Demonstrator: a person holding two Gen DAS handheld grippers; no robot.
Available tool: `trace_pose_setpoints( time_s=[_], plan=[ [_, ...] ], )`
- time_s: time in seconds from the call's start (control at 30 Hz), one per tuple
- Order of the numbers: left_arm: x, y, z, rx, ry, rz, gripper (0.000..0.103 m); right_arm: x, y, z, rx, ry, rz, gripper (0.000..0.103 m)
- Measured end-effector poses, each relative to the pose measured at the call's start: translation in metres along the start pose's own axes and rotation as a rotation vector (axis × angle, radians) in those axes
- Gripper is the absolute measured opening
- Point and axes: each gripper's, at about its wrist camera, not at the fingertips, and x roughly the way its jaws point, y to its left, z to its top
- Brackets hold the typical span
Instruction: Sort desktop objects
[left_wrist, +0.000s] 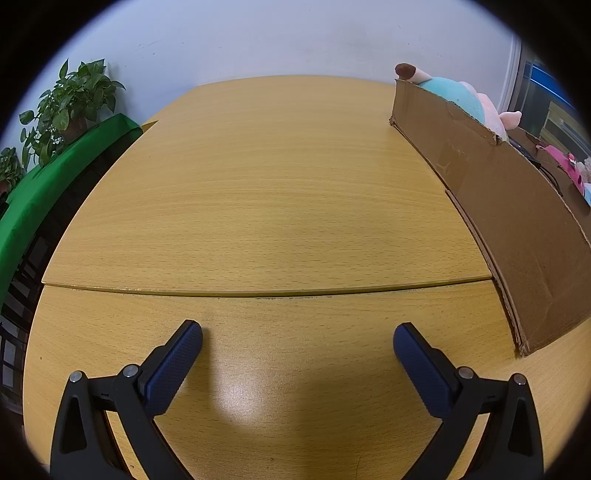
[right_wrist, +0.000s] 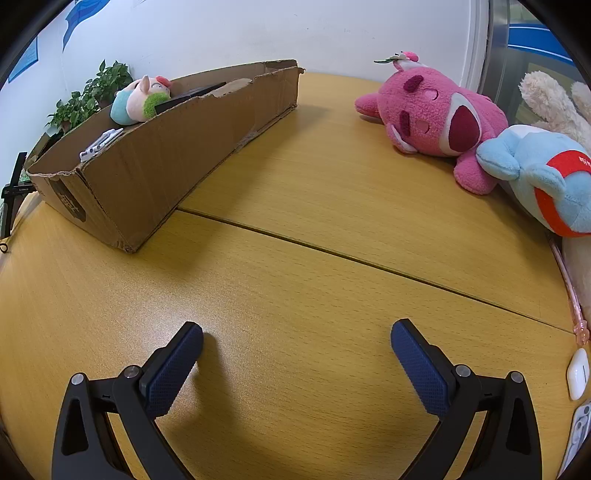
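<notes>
Right wrist view, near to far.

Right gripper (right_wrist: 297, 334): jaws spread wide, nothing between them, pitched steeply down over bare wooden desk (right_wrist: 295, 258); blue pads clear of the surface as far as can be told.

Near right edge: white earbud case (right_wrist: 578, 373), with part of a phone-like item (right_wrist: 580, 430) below it, half cut off. Pink slender stick (right_wrist: 570, 291) along the right edge, just beyond.

Middle right: pale blue plush (right_wrist: 543, 173) with red band, lying against pink plush bear (right_wrist: 432, 118); cream plush (right_wrist: 546, 99) behind both, at far right.

Middle left to far: cardboard box (right_wrist: 166, 162), long, open-topped, torn rim, already holding a small pig plush (right_wrist: 142, 99), a white clip-like item (right_wrist: 99, 144) and a dark flat object, unclear.

Far left: potted plant (right_wrist: 92, 96) against the wall.

Left wrist view: left gripper (left_wrist: 297, 338) likewise spread and empty, tilted down over bare desk; box wall to its right.

Step judged in hand: first reach, nothing yet gripped. Advice for a clean pick:
- Small items nearest the right gripper, so likely first; level the jaws around the earbud case's narrow sides, low on the body.
- Plush soft and bulky; pinch a limb or an ear, not the torso.
- Lift clear of the torn rim before lowering into the box.
</notes>
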Motion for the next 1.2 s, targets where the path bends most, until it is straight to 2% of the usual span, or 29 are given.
trace_pose_setpoints(
  time_s=[1.2],
  plan=[
    [0.0000, -0.0051, -0.0003, -0.004, 0.003, 0.005, 0.103, 0.0019, 0.0003, -0.0024, -0.005, -0.004, 0.004, 0.103]
  ],
)
